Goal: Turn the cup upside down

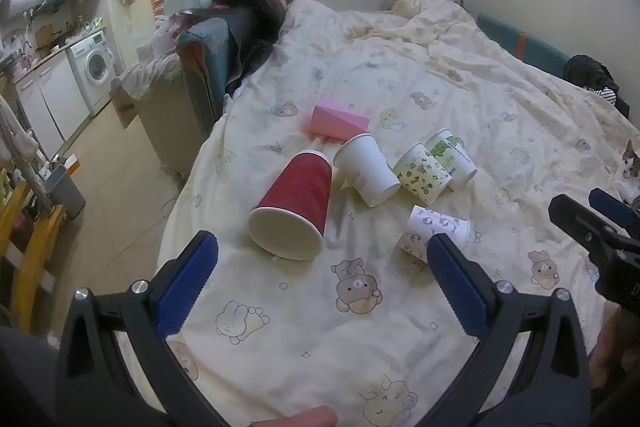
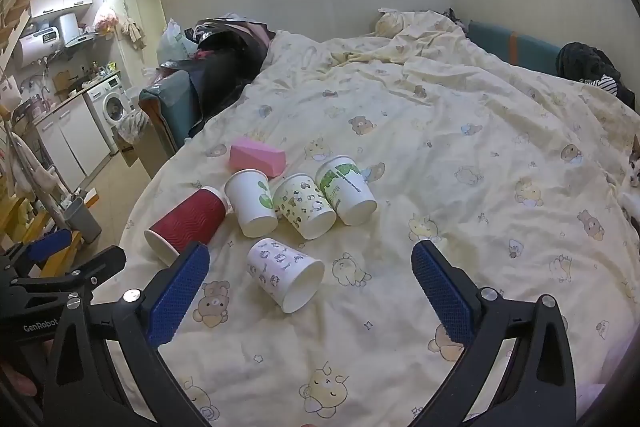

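Five paper cups lie on their sides on a bed (image 2: 460, 155) covered with a pale yellow quilt printed with bears and rabbits. The red cup (image 1: 294, 205) has a ribbed wavy wall and its white mouth faces the left tool (image 1: 322, 259), whose blue-padded fingers stand wide apart and hold nothing. Just beside the red cup lies a white cup (image 1: 366, 169) with a green mark; its faint printing is too blurred to read. Next comes a cup with a small green animal pattern (image 1: 422, 173), touching a white cup with a green cartoon figure (image 1: 452, 155) that carries green lettering, not legible. Nearer the tools, apart from that row, lies a white cup with small dark animal drawings (image 2: 286, 277), its mouth turned toward the right tool (image 2: 310, 265). That tool is also spread wide and empty, hovering above the quilt with this cup between its fingers' line of sight. A pink block (image 2: 258, 157) rests behind the row. The left tool's black body, seen at the right wrist view's left edge, bears white lettering reading "GenRobot". A cat (image 2: 632, 171) peeks in at the bed's right edge.
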`<state>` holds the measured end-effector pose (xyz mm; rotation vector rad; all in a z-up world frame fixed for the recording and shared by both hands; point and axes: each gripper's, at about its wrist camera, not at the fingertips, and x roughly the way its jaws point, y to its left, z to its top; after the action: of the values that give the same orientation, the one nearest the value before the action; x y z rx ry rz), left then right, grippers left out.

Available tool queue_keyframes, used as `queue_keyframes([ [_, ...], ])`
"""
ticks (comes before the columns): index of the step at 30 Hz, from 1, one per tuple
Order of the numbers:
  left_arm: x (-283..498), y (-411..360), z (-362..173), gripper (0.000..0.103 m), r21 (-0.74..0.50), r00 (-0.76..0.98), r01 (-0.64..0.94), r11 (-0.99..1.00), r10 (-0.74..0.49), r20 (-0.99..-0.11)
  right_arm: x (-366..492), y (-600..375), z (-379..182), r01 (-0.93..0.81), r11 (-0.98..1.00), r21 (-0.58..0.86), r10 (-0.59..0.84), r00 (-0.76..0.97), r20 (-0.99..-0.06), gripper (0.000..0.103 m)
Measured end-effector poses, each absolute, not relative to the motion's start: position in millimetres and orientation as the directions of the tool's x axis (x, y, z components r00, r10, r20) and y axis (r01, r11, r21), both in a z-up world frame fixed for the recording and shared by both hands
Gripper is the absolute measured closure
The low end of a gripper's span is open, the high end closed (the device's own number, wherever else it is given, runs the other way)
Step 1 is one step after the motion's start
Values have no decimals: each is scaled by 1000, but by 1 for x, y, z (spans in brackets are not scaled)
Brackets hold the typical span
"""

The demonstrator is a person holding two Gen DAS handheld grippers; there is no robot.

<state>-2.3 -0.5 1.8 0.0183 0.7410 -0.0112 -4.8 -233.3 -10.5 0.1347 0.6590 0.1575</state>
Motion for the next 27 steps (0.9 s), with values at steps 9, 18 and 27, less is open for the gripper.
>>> queue_keyframes([
  [9, 0, -3, 1, 0, 16, 738, 17, 1000, -2, -675, -4, -234, -11, -103, 979, 176, 190, 777, -600, 0],
  [18, 0, -3, 1, 0, 17, 738, 15, 1000, 0, -675, -4, -235, -10, -103, 979, 175, 189, 780, -597, 0],
  [27, -2, -3, 2, 0, 17, 741, 18, 1000, -2, -671, -5, -236, -9, -103, 979, 176, 189, 781, -596, 0],
])
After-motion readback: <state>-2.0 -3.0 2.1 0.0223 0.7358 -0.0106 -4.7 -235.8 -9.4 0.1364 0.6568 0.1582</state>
